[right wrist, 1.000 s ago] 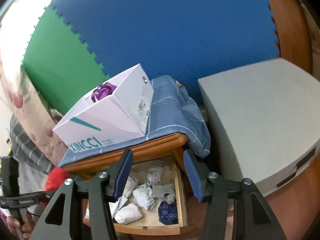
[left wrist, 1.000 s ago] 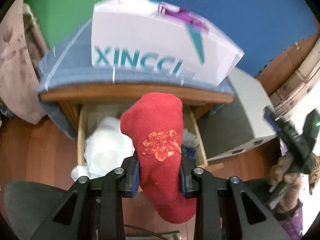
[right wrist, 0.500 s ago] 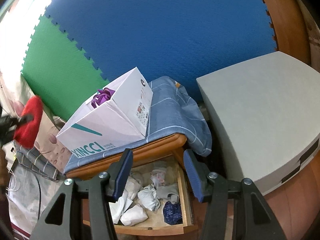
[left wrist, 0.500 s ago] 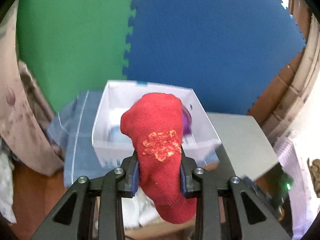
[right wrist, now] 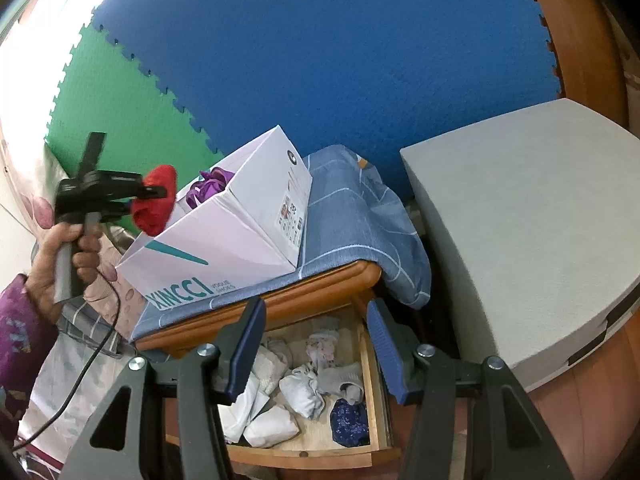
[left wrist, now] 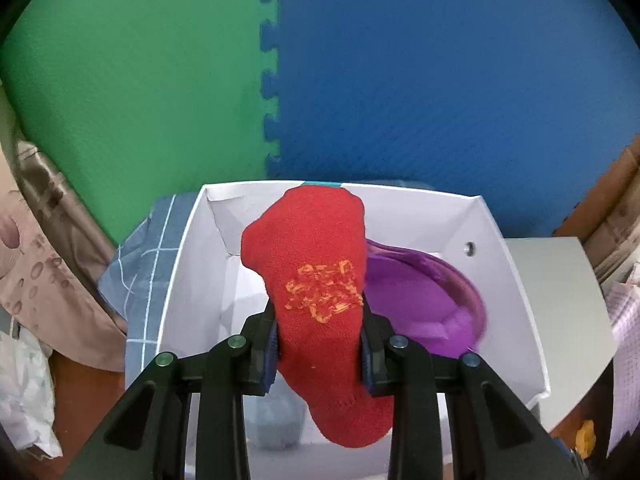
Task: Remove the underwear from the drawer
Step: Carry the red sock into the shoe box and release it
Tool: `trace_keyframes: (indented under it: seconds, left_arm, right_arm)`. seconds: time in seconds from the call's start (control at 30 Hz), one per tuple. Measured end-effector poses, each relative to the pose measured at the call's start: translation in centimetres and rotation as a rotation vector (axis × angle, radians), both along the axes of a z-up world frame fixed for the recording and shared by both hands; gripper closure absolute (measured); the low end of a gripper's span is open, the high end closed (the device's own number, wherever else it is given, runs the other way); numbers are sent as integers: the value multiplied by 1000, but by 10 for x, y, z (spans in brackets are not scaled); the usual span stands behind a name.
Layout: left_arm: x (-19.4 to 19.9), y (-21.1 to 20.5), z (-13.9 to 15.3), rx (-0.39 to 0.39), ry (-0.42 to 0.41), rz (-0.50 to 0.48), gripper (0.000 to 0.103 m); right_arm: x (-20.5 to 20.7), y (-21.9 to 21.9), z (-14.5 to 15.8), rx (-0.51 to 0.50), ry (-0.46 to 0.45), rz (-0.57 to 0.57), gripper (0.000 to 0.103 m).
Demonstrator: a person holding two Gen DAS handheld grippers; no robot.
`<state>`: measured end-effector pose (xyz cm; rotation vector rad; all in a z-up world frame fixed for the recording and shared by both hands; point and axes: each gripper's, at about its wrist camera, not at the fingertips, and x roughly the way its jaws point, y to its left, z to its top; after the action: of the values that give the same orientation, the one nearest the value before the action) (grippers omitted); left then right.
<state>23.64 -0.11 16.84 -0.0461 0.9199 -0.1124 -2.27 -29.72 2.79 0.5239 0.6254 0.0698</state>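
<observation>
Left gripper clamped a red knitted garment above the open white cardboard box; right gripper, jaws apart and empty, hung over the open wooden drawer.

My left claw, clamped on the red sock, hangs over the open white box; purple fabric fills its right half, the left half is clear. Below my right claw the drawer stands open, unobstructed.
</observation>
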Motion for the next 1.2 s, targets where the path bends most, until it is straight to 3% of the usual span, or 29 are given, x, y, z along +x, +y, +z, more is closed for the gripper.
trace_keyframes:
  seconds: [0.5,0.6,0.67,0.83,0.9,1.1,1.2]
  left_arm:
    - [38,4,-37,70,77,28,66]
    - [41,2,-38,94,78,26,61]
    - [41,-1,-37,125,78,28,49]
    - [26,-15,-21,255,-43,26,17]
    - [14,-19,-12,265,-95,8,15]
    - [-39,-22,17,182,-238,-44,11]
    - [-76,-14,29,77,-313,-88,11]
  right_arm:
    - [6,8,-2,-23,18,32,49]
    - [7,8,-2,-21,20,32,49]
    - [7,8,-2,-23,23,34,49]
    - [7,9,-3,-33,24,37,49]
    - [7,9,-3,-33,25,35,49]
    - [7,11,-4,-42,30,38,49]
    - [9,17,-5,-64,35,59,49]
